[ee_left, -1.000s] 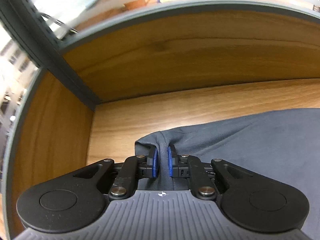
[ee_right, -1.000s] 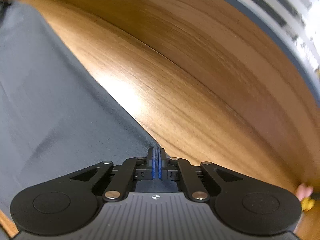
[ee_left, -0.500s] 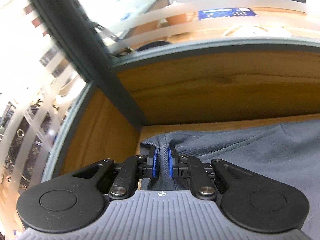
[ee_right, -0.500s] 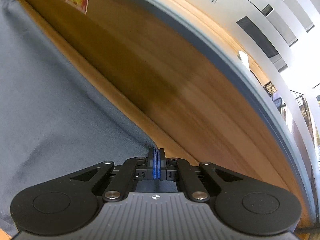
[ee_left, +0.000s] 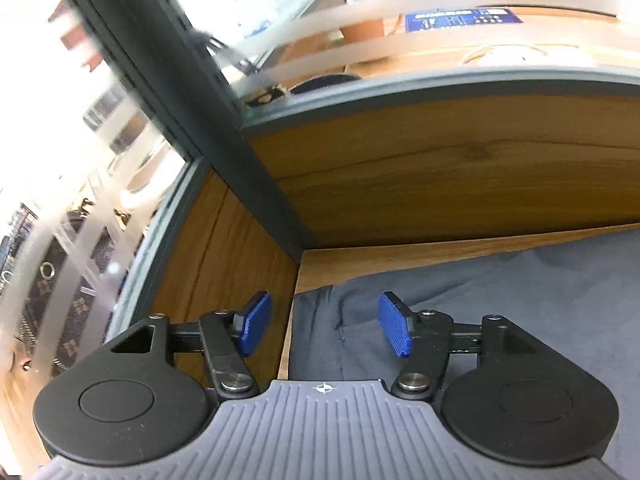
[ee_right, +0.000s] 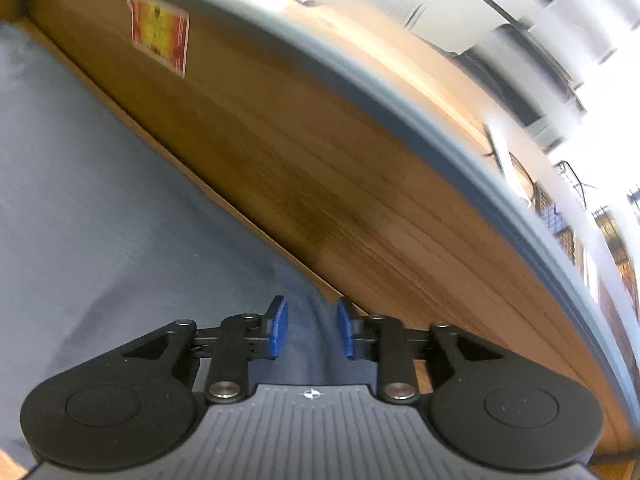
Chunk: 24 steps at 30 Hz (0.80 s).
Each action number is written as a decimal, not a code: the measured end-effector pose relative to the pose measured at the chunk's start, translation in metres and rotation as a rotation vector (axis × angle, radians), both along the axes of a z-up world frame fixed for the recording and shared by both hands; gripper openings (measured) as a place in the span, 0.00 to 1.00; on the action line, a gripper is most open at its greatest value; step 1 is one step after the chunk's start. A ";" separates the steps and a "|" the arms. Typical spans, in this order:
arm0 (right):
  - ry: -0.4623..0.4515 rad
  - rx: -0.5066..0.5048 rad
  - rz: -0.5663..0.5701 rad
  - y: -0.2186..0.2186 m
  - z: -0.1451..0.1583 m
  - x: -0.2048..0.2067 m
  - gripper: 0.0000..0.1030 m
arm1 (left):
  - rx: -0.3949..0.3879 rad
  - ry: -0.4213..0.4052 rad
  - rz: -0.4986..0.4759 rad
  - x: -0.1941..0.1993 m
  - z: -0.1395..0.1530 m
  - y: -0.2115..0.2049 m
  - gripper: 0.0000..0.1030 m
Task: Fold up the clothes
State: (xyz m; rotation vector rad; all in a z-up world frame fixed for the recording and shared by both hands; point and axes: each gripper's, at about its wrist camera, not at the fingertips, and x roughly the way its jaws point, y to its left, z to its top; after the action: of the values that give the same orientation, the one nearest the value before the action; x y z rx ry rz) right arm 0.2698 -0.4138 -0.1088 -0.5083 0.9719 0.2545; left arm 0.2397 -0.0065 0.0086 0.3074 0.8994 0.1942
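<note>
Garment: grey garment (ee_left: 520,300), a smooth dark-grey cloth, lies spread on the wooden bench (ee_left: 360,258), with its far edge close along the foot of the wooden back panel (ee_left: 460,184).
Garment's left corner: lies flat on the bench at the inner corner where the side panel (ee_left: 224,264) meets the back panel, with a seam running down through it.
Left gripper (ee_left: 326,326): its blue fingers (ee_left: 394,330) have just been opening and now stand wide apart; the garment's corner lies below and between them, and neither pad presses on it, so the corner is released.
Garment's right edge: runs on a slant beside the back panel (ee_right: 320,168), which carries a red-and-yellow sticker (ee_right: 160,36).
Right gripper (ee_right: 312,328): its fingers (ee_right: 278,330) have also just been opening, to a narrower gap than the left; grey cloth shows in the gap, and the pads look clear of it.
Which way the cloth lies: straight ahead of and under both pairs of fingers, which point steeply down at it.
Long axis: the laid edge appears to run from one gripper to the other, parallel to the back panel.
Nearer hand: each sits over its own end of that edge; neither looks closer to the cloth.
Judgement: this fold seems set down, so the coming move likely calls for lifting clear and taking a fresh edge nearer the person.
</note>
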 end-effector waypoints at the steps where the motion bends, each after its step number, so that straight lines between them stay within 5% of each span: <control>1: 0.003 0.009 -0.006 -0.003 0.005 -0.004 0.33 | -0.016 0.003 -0.001 -0.003 0.003 -0.001 0.63; 12: 0.060 0.028 -0.101 -0.054 0.045 -0.082 0.39 | -0.106 0.014 -0.116 -0.068 0.027 -0.050 0.71; 24: 0.117 0.033 -0.308 -0.150 0.017 -0.190 0.39 | -0.222 0.082 -0.141 -0.171 0.031 -0.105 0.72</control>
State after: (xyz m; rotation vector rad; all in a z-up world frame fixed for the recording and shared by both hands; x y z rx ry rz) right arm 0.0796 -0.5638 -0.0919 -0.3105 1.1423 0.0234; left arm 0.0684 -0.1118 0.0396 0.1720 0.9668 -0.0488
